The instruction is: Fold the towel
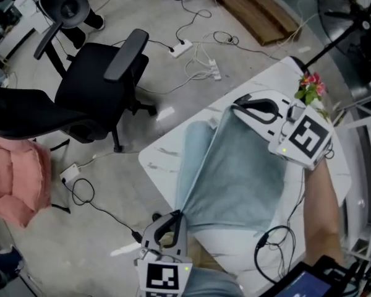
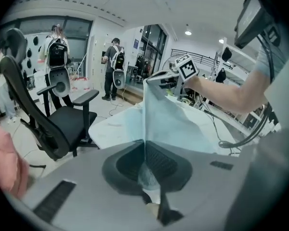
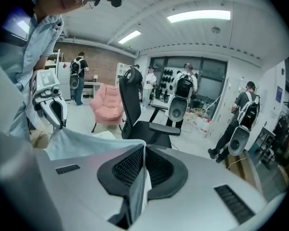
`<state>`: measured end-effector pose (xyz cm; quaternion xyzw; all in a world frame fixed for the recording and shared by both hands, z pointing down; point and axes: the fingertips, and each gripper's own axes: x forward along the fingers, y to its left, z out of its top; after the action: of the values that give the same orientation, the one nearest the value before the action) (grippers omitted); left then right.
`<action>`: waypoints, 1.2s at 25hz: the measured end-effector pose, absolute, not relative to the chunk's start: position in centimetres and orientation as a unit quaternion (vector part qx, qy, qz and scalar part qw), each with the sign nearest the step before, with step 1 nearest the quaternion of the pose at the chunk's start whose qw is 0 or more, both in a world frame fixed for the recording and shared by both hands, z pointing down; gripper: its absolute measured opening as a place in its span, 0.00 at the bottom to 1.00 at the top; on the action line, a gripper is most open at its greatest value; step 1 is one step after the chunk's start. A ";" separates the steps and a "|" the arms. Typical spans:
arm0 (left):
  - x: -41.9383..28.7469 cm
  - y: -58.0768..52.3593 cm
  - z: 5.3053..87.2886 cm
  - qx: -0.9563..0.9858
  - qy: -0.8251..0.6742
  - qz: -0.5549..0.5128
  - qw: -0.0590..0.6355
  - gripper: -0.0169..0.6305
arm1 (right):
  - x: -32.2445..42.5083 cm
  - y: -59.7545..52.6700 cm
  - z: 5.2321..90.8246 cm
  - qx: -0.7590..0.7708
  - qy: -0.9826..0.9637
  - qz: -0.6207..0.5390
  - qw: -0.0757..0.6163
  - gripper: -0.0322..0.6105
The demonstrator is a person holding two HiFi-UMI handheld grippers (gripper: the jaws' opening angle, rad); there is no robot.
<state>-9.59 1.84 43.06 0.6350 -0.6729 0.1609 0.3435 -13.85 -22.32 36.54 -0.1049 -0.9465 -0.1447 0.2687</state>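
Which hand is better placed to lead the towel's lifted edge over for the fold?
Right, probably. The right tongs pinch a corner of the towel above the table, with cloth below to lay onto. The left tongs pinch theirs at the table's near edge, so should follow.

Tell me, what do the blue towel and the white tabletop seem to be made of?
Towel: likely soft cloth, matte; it sags and creases where lifted.
Tabletop: hard, smooth white with grey veins, so marble or a marble-look laminate; can't tell which.
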 end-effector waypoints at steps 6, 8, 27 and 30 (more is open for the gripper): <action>-10.4 3.1 46.5 0.607 -0.685 0.143 0.377 0.06 | -17.8 -19.2 39.2 -0.166 -0.932 -0.158 0.280 0.10; -10.5 3.4 46.3 0.602 -0.690 0.135 0.378 0.06 | -19.0 -18.7 39.6 -0.181 -0.934 -0.154 0.267 0.10; -12.2 7.6 51.0 0.564 -0.675 0.005 0.476 0.27 | -24.1 -14.7 47.0 -0.236 -0.905 -0.064 0.348 0.44; -12.9 7.8 49.2 0.577 -0.673 -0.031 0.462 0.36 | -23.8 -14.9 44.1 -0.221 -0.916 -0.049 0.332 0.44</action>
<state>-12.85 7.76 49.23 0.5768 -0.6733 -0.0306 0.4615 -23.76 -14.91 44.13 -0.2213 -0.9158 -0.0491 0.3317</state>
